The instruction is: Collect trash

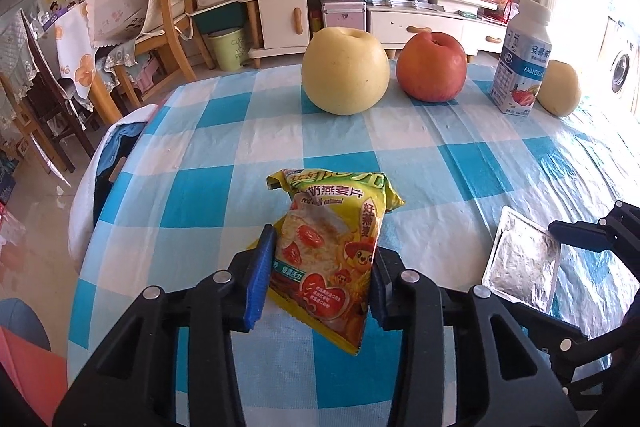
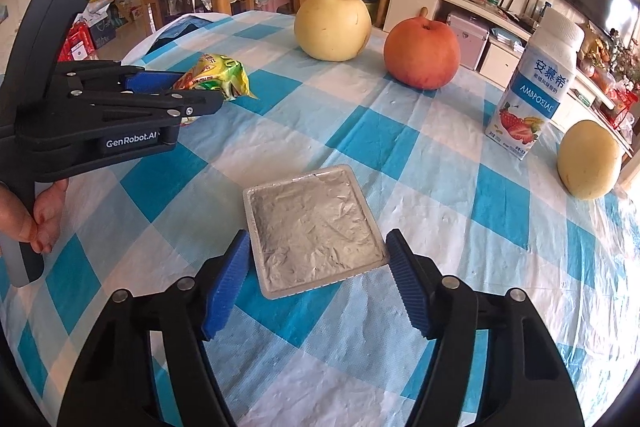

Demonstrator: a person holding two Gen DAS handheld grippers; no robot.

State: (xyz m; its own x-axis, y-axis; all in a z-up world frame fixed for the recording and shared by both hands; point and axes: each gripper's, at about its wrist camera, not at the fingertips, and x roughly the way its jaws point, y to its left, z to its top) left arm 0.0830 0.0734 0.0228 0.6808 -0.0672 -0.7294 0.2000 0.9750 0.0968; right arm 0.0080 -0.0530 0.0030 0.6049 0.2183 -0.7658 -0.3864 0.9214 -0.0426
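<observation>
Yellow oatmeal packet (image 1: pixel 332 251) pinched in left gripper (image 1: pixel 320 275), lower end hidden (by pads), right gripper (image 2: pixel 316 283) unclenched around foil tray (image 2: pixel 312 227).

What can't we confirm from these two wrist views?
- Yellow oatmeal snack packet: in the left wrist view, whether it is lifted off the checked tablecloth; its lower edge hides the gap.
- Square foil-lidded tray: contents hidden by the foil; pad contact by the right gripper unclear.
- Trash container: in neither view.
- White yogurt bottle: full or empty, opaque.

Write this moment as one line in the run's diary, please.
left gripper: shut on oatmeal packet | right gripper: jaws open around foil tray | fruit, yogurt bottle: untouched
</observation>
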